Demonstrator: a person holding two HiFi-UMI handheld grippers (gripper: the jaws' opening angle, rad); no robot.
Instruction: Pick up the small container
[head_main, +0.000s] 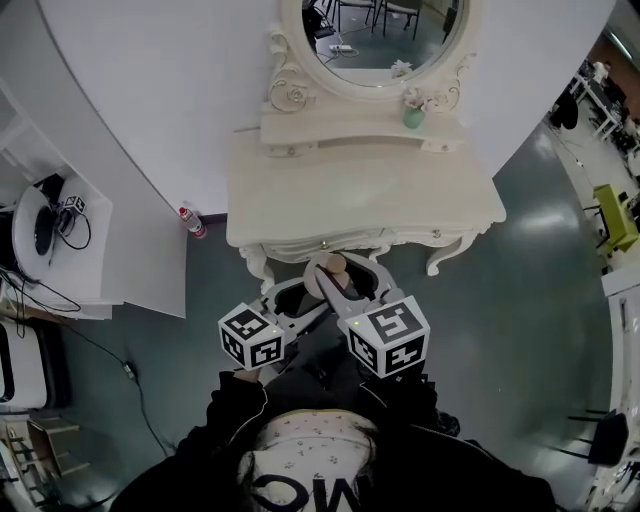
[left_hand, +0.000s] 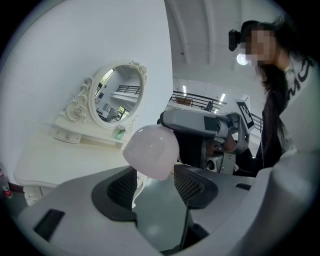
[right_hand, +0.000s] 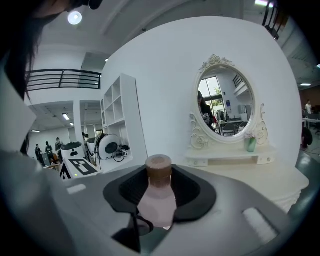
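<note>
Left gripper (left_hand: 154, 176) and right gripper (right_hand: 160, 192) both pinch the small pale-pink, brown-capped bottle (head_main: 326, 279). Its long axis points cap-first toward the cream dressing table (head_main: 400, 205).

Worktop (head_main: 360, 195) front broad, open from its near edge. Rear blocked: raised shelf (head_main: 350, 130), oval mirror (head_main: 375, 45), green vase (head_main: 413, 117) at right. Wall (head_main: 130, 120) close left; red-capped bottle (head_main: 192, 222) on floor beside it.
</note>
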